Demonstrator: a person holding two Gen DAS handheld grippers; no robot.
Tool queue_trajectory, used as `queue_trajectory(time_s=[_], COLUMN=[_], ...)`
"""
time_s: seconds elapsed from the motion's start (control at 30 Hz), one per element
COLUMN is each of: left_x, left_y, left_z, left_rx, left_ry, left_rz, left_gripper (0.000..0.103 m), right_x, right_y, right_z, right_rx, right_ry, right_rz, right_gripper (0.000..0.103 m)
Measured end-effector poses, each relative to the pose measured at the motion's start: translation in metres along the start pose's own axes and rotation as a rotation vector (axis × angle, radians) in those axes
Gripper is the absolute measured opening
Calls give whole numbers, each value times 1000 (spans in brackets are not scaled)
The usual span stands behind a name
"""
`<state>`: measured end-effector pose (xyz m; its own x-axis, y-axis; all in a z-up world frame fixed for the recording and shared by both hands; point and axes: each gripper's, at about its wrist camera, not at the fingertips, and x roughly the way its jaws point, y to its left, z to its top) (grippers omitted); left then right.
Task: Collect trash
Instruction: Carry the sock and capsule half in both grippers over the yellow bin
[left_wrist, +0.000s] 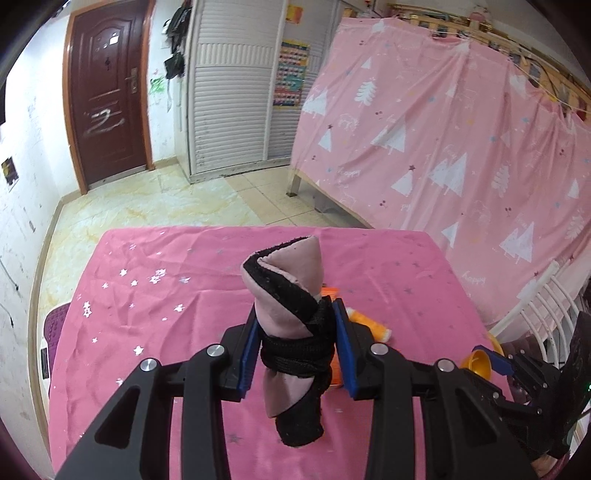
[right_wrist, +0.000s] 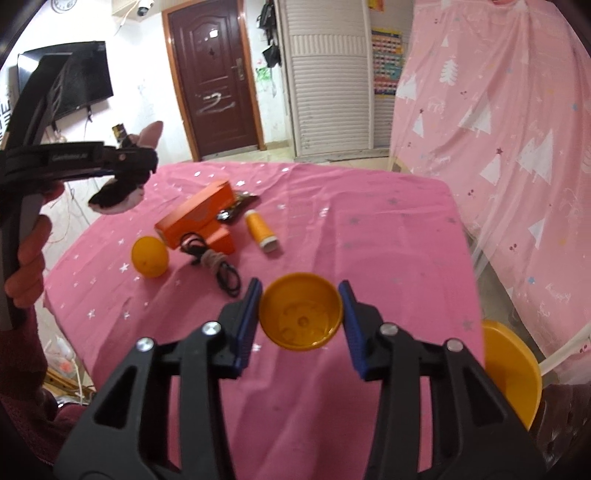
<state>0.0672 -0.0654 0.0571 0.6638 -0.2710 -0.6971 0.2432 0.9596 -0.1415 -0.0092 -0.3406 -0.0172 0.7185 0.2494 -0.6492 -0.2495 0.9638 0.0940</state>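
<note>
My left gripper (left_wrist: 295, 314) is shut on a rolled pink and black cloth item (left_wrist: 288, 280) and holds it upright above the pink star-print tablecloth (left_wrist: 147, 295). In the right wrist view that gripper (right_wrist: 136, 162) hangs high at the left with the cloth item (right_wrist: 118, 195) sticking out of it. My right gripper (right_wrist: 300, 287) is shut on a small yellow cup (right_wrist: 301, 314), whose open mouth faces the camera, both pads against its sides. On the table lie an orange box (right_wrist: 195, 218), a yellow ball (right_wrist: 149, 256), an orange thread spool (right_wrist: 260, 230), a black cable (right_wrist: 214, 262) and a dark wrapper (right_wrist: 242, 201).
A large yellow bowl (right_wrist: 511, 373) sits off the table's right edge, beside a white chair back (left_wrist: 546, 306). A pink tree-print curtain (left_wrist: 443, 147) hangs to the right. A brown door (right_wrist: 214, 85) and a white louvred wardrobe (right_wrist: 328, 81) stand beyond the tiled floor.
</note>
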Motion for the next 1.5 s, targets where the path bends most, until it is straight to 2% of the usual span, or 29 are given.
queue_trajectory(time_s=[0.57,0.83,1.07,1.27,1.5], left_x=[1,6,13,25,43], left_y=[-101,-155,-204,-250,-287], left_z=[-6,-14,-22,-33,-43], left_rx=[148,225,287,330,351], left_ry=[16,42,81,138,178], left_rz=[-84,-146,-214,-306,-358], left_gripper=[31,31,31,31,31], right_x=[-45,-64,-62,-53,-50], right_y=[-79,-112,-138,-160,-185], right_z=[-21,-33,-48,-60,-73], right_rx=[135,190,240,281,350], right_ry=[-84,-108,-85,-39,-10], right_rz=[-118,-170,-213,-266,-270], right_gripper=[40,40,41,41,41])
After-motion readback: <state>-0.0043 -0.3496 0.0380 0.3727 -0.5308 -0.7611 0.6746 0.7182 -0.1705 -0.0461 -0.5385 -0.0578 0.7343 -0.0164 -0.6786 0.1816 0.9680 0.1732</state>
